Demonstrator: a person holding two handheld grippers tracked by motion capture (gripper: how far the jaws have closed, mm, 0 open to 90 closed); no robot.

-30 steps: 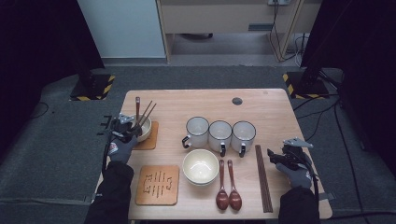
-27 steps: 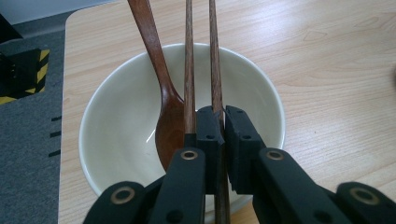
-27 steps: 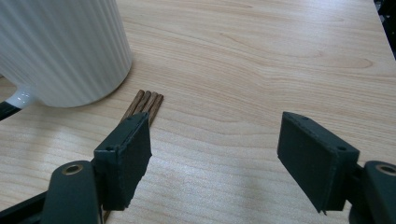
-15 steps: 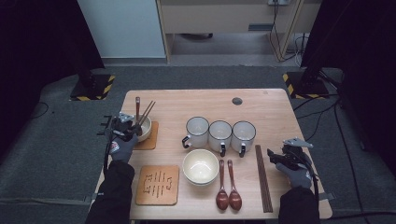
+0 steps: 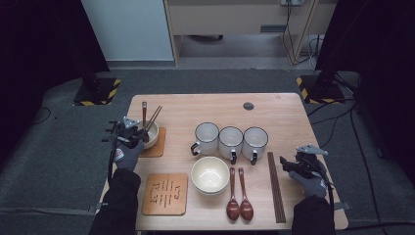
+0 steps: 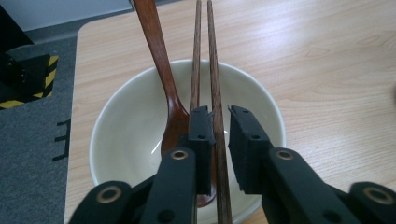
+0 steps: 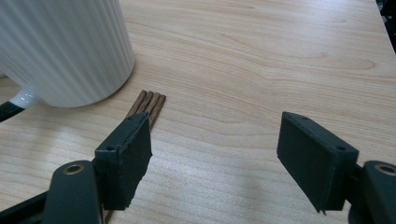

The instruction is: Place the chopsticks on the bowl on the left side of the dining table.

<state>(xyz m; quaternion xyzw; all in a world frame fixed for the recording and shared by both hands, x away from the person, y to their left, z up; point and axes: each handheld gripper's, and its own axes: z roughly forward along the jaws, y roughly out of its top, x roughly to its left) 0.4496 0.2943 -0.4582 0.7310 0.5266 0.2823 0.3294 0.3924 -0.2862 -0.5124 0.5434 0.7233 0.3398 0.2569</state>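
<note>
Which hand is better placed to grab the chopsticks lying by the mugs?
Right, probably: the right gripper stands open beside those chopsticks. The left gripper, jaws just opening around a chopstick, is far off at the bowl.

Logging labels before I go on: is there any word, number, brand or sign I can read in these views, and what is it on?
No text reads clearly in any view.
Wooden coaster: dark cut-out marks, too small and blurred to read.
Glove on the left hand: a small light and red patch, too blurred to read.
Mugs, bowls and spoons: no print visible.
</note>
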